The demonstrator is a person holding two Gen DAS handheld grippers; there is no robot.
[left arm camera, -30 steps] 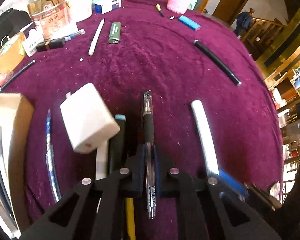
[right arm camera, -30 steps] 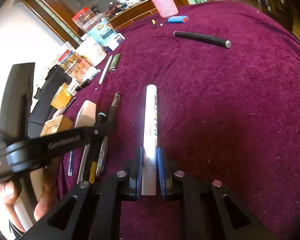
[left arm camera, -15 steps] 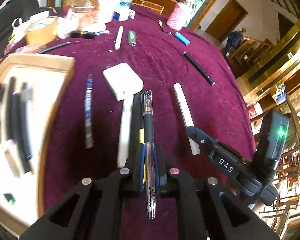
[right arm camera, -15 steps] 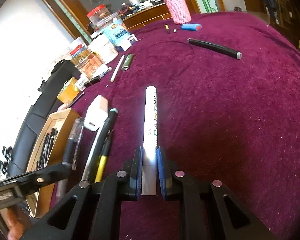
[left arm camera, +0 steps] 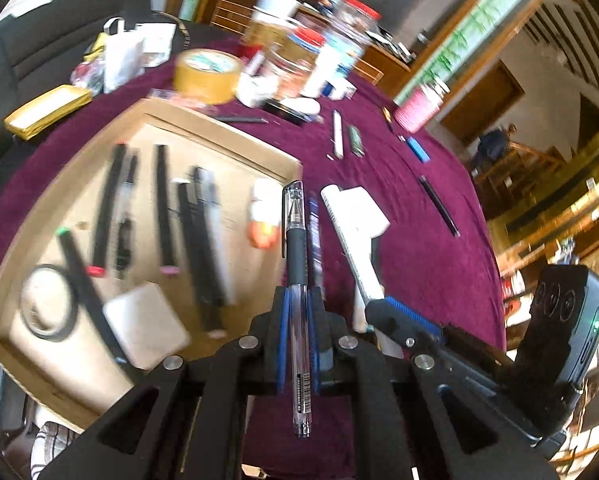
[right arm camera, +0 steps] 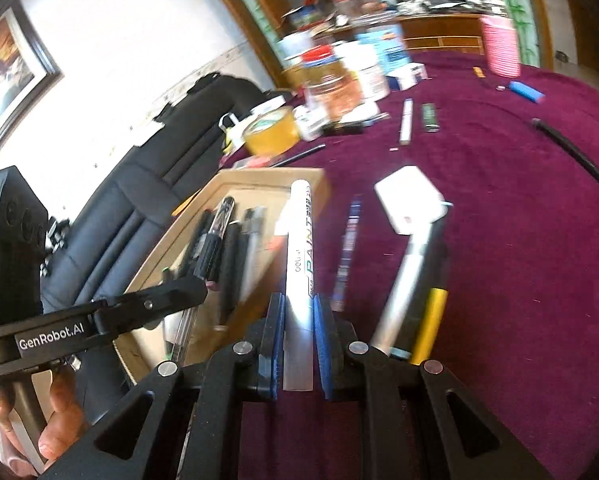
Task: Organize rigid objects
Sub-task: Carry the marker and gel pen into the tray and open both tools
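My left gripper [left arm camera: 298,304] is shut on a clear gel pen [left arm camera: 296,248] with a black grip, held above the near right edge of a cardboard tray [left arm camera: 219,120]. The tray holds several dark pens and markers, a white block and a black ring. My right gripper [right arm camera: 299,312] is shut on a white paint marker [right arm camera: 299,248], whose tip reaches over the tray's right rim [right arm camera: 267,174]. In the right wrist view, the left gripper [right arm camera: 179,292] with its pen [right arm camera: 215,232] hangs over the tray. In the left wrist view, the right gripper [left arm camera: 403,316] and its marker [left arm camera: 359,264] are close on the right.
On the purple cloth right of the tray lie a white charger block [right arm camera: 411,200], a blue pen [right arm camera: 349,240], a silver marker [right arm camera: 403,280] and a yellow pen [right arm camera: 429,324]. Farther back are a tape roll [right arm camera: 271,132], jars, a black stick [right arm camera: 567,150] and a pink bottle [right arm camera: 499,44].
Both grippers have lifted their pens off the cloth and swung left to the cardboard tray, which now fills the left of both views. Both wrists have rolled.
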